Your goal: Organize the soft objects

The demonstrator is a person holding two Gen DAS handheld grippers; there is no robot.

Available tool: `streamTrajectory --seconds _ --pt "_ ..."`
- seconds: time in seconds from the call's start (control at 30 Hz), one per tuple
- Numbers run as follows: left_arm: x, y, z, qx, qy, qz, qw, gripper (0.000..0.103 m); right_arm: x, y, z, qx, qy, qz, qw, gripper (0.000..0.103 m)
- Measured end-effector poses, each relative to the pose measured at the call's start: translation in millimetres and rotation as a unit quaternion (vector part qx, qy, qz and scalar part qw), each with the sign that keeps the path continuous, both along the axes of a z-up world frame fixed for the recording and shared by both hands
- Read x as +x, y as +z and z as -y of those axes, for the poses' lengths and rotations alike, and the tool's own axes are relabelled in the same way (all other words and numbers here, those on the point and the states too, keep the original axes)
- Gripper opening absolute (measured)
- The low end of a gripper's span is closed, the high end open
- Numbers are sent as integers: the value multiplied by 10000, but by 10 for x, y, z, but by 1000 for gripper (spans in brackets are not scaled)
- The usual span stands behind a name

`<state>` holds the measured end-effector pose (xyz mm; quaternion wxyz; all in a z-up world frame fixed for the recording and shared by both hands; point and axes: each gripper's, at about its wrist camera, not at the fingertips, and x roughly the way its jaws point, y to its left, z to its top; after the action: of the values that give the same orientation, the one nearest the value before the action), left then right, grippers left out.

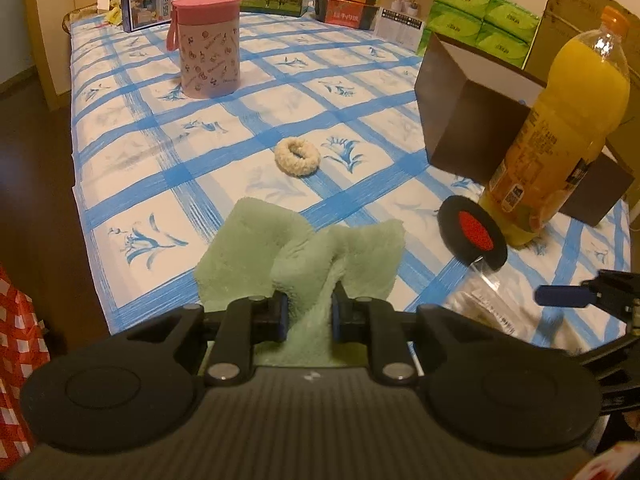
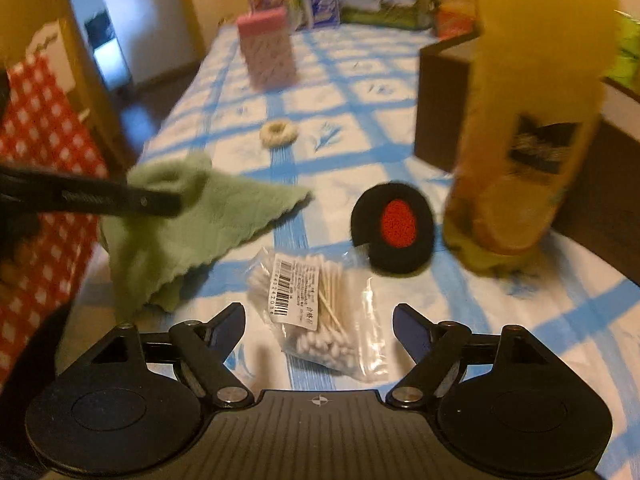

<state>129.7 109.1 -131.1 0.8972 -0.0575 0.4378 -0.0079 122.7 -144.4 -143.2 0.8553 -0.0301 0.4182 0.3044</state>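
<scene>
My left gripper point(image 1: 308, 312) is shut on a green fleece cloth point(image 1: 304, 248), pinched between its blue pads and lifted off the table; the cloth point(image 2: 192, 224) hangs at the left of the right wrist view. My right gripper point(image 2: 318, 330) is open and empty just above a clear bag of cotton swabs point(image 2: 316, 312). A cream fluffy scrunchie point(image 1: 297, 156) lies mid-table, also in the right wrist view point(image 2: 279, 133). A black pad with a red centre point(image 1: 472, 232) leans beside the orange bottle; it shows too in the right wrist view point(image 2: 394, 226).
A blue-checked tablecloth point(image 1: 160, 152) covers the table. A pink lidded canister point(image 1: 208, 46) stands far left. An orange juice bottle point(image 1: 560, 128) and a brown open box point(image 1: 460, 120) stand right. Cartons and green tissue packs point(image 1: 480, 20) line the back. A red checked bag point(image 2: 36, 140) hangs left.
</scene>
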Motion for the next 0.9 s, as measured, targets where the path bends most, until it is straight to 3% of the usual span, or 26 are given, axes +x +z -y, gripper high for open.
streamTrajectory --seconds 0.1,0.33,0.63,0.9 --pt "6 -10 15 13 -43 7 10000 18 98 -156 -172 -248 204 -117 9994 79" --pt "-12 21 30 36 -99 30 9999 18 250 -346 -278 -539 284 -287 9977 36" --pt "-131 382 158 81 -316 385 9987 17 170 -196 -209 -487 284 -125 9983 29" --pt "-40 1017 328 -49 -684 1156 9909 17 37 276 397 42 -245 -41 9997 29"
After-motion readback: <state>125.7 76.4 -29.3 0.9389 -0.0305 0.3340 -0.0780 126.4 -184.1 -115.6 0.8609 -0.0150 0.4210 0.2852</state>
